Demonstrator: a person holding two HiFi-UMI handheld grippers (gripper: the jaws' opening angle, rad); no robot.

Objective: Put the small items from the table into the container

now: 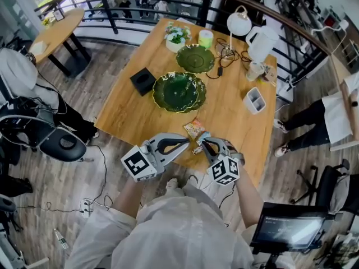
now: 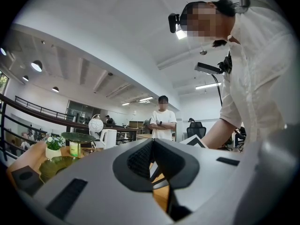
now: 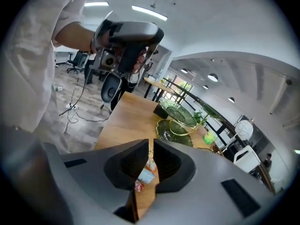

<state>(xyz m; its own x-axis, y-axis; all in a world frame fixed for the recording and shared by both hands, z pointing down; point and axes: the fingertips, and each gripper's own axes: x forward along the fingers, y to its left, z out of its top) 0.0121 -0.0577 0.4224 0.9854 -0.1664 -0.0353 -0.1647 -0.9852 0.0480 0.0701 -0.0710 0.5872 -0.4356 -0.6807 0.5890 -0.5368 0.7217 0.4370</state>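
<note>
A colourful snack packet [image 1: 194, 129] lies near the wooden table's [image 1: 146, 114] front edge. A smaller packet [image 1: 197, 149] lies just in front of it, between my two grippers. My right gripper [image 1: 202, 141] tilts down right over it. In the right gripper view, that gripper [image 3: 151, 143] has its jaws a narrow slit apart, and the small packet [image 3: 146, 175] shows on the table through the gap, not pinched. My left gripper [image 1: 187, 143] is held level beside it. In its own view, that gripper [image 2: 152, 142] is shut on nothing. A white two-compartment container [image 1: 255, 100] stands at the right.
Two green scalloped plates [image 1: 179, 91] [image 1: 195, 58], a black box [image 1: 143, 80], a potted plant [image 1: 177, 37], a green cup [image 1: 206, 38], a lamp [image 1: 239, 22], a white kettle [image 1: 262, 42] and cables sit farther back. A person [image 2: 162, 121] stands beyond the table's right side.
</note>
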